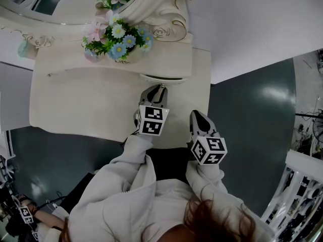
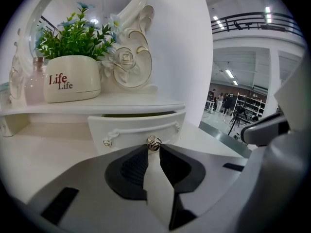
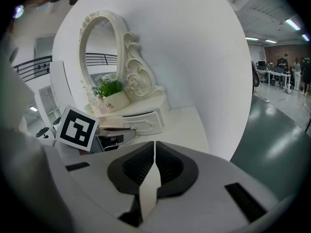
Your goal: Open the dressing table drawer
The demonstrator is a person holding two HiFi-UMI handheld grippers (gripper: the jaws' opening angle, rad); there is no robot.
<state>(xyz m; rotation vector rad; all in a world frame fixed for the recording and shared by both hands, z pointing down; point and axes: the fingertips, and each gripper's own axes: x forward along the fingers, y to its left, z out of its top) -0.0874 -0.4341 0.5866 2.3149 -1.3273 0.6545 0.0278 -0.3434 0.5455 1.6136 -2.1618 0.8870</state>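
Drawer knob [image 2: 153, 142] pinched at left gripper [image 2: 153, 146] tips — drawer [image 2: 131, 128] ajar.

A big industrial hall — mezzanine railing [image 2: 252, 21], strip lights [image 2: 229, 73], green floor [image 1: 252, 110] — dressing table [image 1: 101, 100] against a white partition [image 1: 242, 19].

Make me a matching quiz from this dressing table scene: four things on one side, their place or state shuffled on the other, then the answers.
Things
1. small white dressing table drawer
2. left gripper
3. right gripper
4. cream ceramic pot of green plants

Places or states
A. jaws together, nothing between them
B. stands on the shelf above the drawer
C. pulled out a crack, dark gap along its top
D. jaws closed on the small metal knob

Pairs: 1-C, 2-D, 3-A, 4-B
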